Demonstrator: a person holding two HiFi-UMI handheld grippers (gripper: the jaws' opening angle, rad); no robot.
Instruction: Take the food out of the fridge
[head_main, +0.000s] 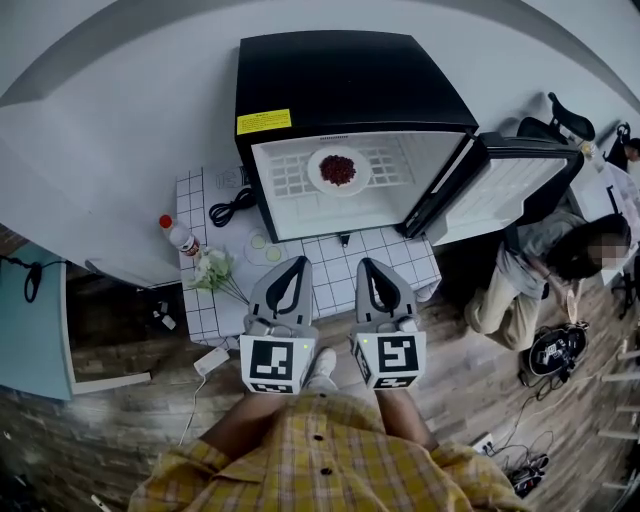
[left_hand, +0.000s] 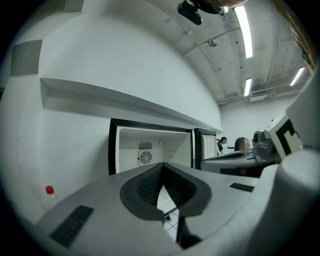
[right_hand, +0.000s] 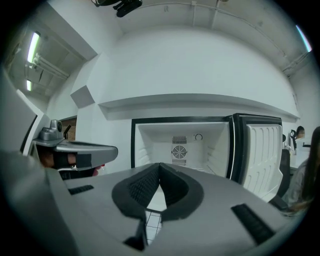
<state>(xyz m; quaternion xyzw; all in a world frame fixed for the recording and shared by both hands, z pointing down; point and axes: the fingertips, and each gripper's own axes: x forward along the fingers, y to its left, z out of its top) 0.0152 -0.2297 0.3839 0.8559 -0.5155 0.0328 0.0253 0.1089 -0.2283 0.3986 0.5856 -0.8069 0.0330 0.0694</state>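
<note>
A person's yellow checked shirt (head_main: 320, 460) fills the bottom of the head view, and two grippers reach forward from it, side by side and apart. The left gripper (head_main: 297, 262) has its jaws pressed together with nothing between them, and its own view shows the dark pads meeting at the tip. The right gripper (head_main: 366, 262) is the same: jaws closed tip to tip, pinching nothing. Both point toward the open fridge.

Past the tips lies one white tiled desk (head_main: 335, 262). On its left part stand one clear bottle (head_main: 180, 237) with a red cap and one bunch of pale flowers (head_main: 212, 270). Two small pale round discs (head_main: 266, 248) lie close together near the fridge's front edge, and one coiled black cable (head_main: 232, 207) lies further back, beside the fridge wall.

One small black fridge (head_main: 350, 75) sits on the desk with a yellow label (head_main: 264, 121) on its top. Its single door (head_main: 500, 195) is swung wide to the right. Inside, on the white wire shelf (head_main: 285, 178), rests one white plate (head_main: 316, 175) carrying a heap of dark red food (head_main: 338, 170) — well apart from both grippers.

Further right, beyond the door, one person (head_main: 545, 265) sits low near the floor.
</note>
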